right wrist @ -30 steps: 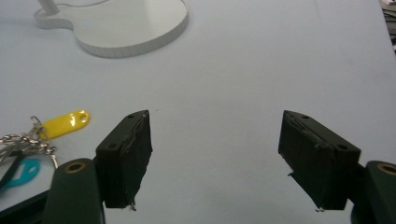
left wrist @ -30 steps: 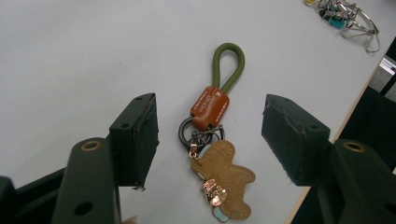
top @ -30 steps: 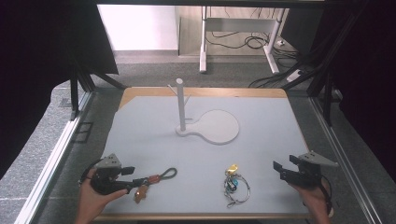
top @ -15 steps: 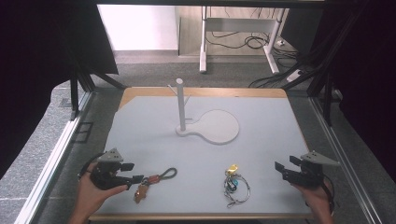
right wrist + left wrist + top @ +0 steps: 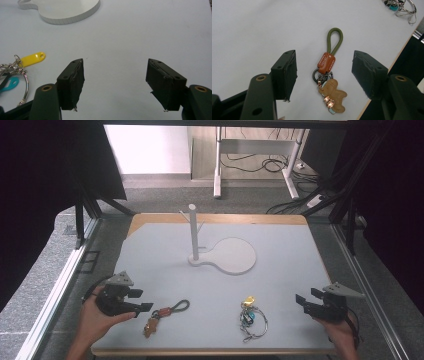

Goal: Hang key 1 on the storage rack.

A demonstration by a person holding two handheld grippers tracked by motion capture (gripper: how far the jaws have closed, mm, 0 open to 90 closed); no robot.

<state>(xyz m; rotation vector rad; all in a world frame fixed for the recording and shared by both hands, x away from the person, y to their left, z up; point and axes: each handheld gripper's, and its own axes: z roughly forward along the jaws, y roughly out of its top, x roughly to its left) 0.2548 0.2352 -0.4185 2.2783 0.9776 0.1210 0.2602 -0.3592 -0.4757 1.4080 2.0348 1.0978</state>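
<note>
Near the front edge of the grey table (image 5: 280, 270), well in front of the white peg stand (image 5: 194, 232), lies a keychain (image 5: 329, 75) with a green cord loop, orange leather tab and tan bear charm. Left of the stand's base, the left gripper (image 5: 145, 300) hangs over that keychain, jaws spread wide to either side and gripping nothing. Right of the stand, the right gripper (image 5: 301, 301) has been narrowing slightly yet stands wide and empty, a key bunch (image 5: 15, 68) with a yellow tag nearby.

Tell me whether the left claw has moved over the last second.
Yes. The left claw has risen, shifting up-picture and slightly left, away from the bear keychain.
</note>
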